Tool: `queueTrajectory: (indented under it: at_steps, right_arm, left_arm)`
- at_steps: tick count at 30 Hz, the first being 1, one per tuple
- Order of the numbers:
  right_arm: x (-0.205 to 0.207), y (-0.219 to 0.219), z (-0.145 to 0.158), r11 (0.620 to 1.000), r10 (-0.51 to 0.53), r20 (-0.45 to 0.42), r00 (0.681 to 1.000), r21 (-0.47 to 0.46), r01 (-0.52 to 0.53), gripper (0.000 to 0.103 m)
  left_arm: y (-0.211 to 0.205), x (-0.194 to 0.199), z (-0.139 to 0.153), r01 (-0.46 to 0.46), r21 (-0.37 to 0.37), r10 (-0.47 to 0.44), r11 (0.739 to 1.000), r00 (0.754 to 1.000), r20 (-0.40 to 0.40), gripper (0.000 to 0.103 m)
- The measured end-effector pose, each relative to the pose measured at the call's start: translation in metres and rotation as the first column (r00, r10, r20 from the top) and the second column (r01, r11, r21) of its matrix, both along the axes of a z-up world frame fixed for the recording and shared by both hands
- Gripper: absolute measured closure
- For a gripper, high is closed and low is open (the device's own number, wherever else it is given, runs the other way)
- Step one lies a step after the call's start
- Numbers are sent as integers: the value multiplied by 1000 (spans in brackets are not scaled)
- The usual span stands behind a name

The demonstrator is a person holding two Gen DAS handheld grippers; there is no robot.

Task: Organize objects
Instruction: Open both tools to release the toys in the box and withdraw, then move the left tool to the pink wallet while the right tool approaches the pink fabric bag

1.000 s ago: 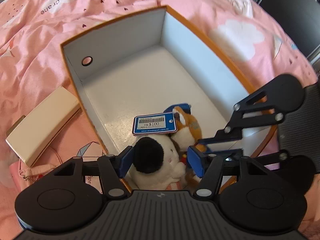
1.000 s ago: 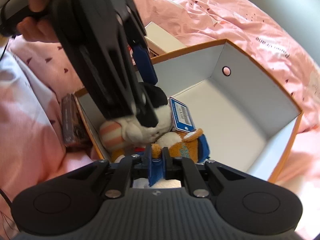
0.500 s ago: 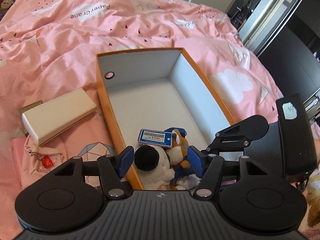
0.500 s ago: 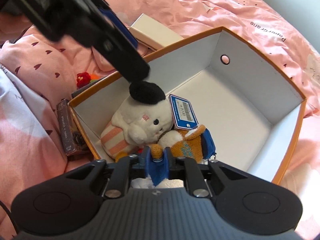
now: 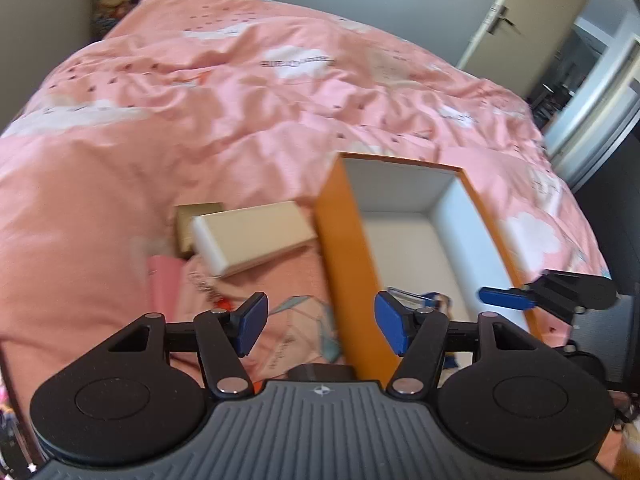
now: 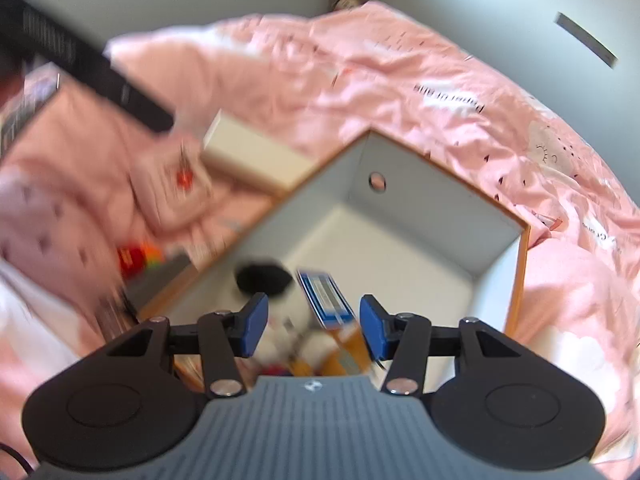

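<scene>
An orange box with a white inside (image 5: 348,264) (image 6: 520,280) lies on the pink bed. A white plush with a black cap (image 6: 264,276) and an orange plush (image 6: 348,344) with a blue price tag (image 6: 324,296) lie in its near corner. My right gripper (image 6: 314,326) is open and empty just above them. My left gripper (image 5: 320,322) is open and empty, above the box's left wall. The right gripper's fingers (image 5: 504,298) show at the box's right rim in the left wrist view.
A cream oblong box (image 5: 252,236) (image 6: 252,156) lies left of the orange box, with a gold box (image 5: 192,220) behind it. A pink pouch (image 5: 164,280) (image 6: 172,188) with a red charm and a red toy (image 6: 136,258) lie nearby on the bedding. A door (image 5: 532,20) stands far right.
My right gripper has opened, letting go of the orange plush, and pulled back up. My left gripper has lifted away and swung left, off the box. Both views are motion-blurred.
</scene>
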State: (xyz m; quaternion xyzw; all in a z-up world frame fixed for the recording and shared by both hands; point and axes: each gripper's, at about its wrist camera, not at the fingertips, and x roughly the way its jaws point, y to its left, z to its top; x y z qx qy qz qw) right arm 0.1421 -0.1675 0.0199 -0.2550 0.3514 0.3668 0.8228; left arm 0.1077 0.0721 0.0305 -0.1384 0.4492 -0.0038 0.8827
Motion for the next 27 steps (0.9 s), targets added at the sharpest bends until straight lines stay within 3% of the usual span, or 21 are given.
queueTrajectory:
  at_steps: [5, 11, 19, 24, 27]
  right_arm:
    - [-6, 28, 10, 992, -65, -20, 998, 111, 67, 51]
    - [-7, 79, 2, 979, -71, -132, 989, 183, 95, 59]
    - [1, 133, -21, 970, -105, -222, 969, 191, 149, 59]
    - [16, 151, -31, 954, -177, -274, 945, 189, 233, 59]
    - [23, 162, -33, 945, -193, -299, 935, 201, 259, 58]
  left_arm:
    - [31, -8, -9, -105, 25, 106, 994, 994, -25, 31]
    - [56, -10, -31, -171, 20, 172, 985, 982, -79, 31]
    - [70, -7, -61, -217, 152, 235, 964, 965, -115, 49]
    - [59, -3, -70, -155, 278, 188, 948, 977, -96, 54]
    - [49, -3, -77, -94, 380, 139, 920, 986, -93, 57]
